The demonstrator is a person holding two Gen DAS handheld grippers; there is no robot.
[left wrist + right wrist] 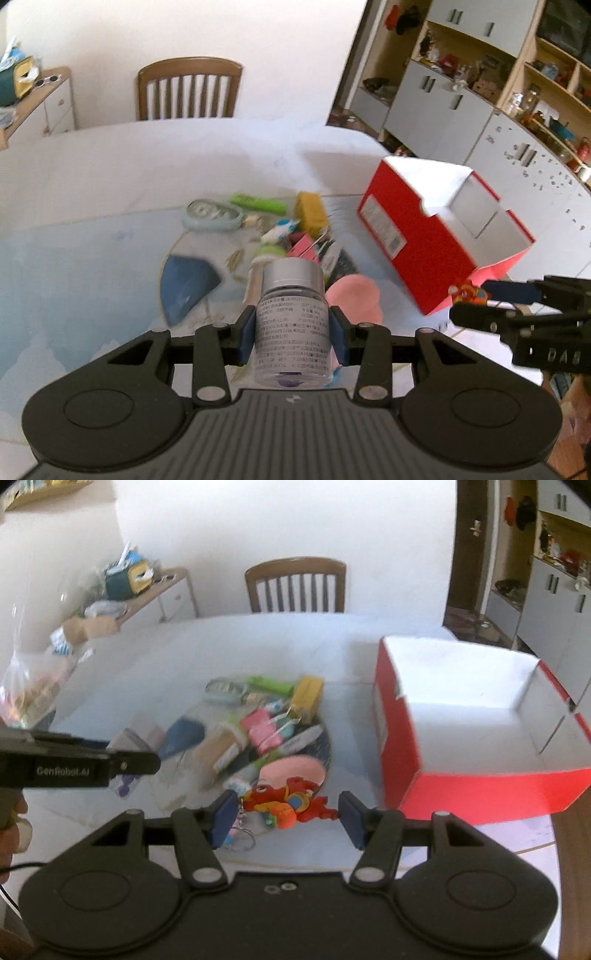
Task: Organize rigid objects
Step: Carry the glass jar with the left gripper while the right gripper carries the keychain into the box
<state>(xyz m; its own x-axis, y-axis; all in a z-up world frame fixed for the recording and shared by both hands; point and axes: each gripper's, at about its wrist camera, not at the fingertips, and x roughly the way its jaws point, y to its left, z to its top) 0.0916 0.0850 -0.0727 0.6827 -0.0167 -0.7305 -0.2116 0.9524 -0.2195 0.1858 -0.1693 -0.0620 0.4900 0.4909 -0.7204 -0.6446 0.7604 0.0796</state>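
Wooden slat-back chair [295, 585] sits behind the white counter [207, 646] against the wall; low side cabinet [162, 590] left, cluttered on top; grey-doored shelving unit [491, 96] right, its open shelves full of small things.

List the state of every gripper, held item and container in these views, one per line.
Left gripper: shut on the bottle.
Clear glass bottle with silver cap: held upright, lifted off the table.
Right gripper: shut on the keychain.
Red and orange rubber figure keychain: gripped flat between the pads, ring dangling.
Red cardboard box: open, interior visible part bare.
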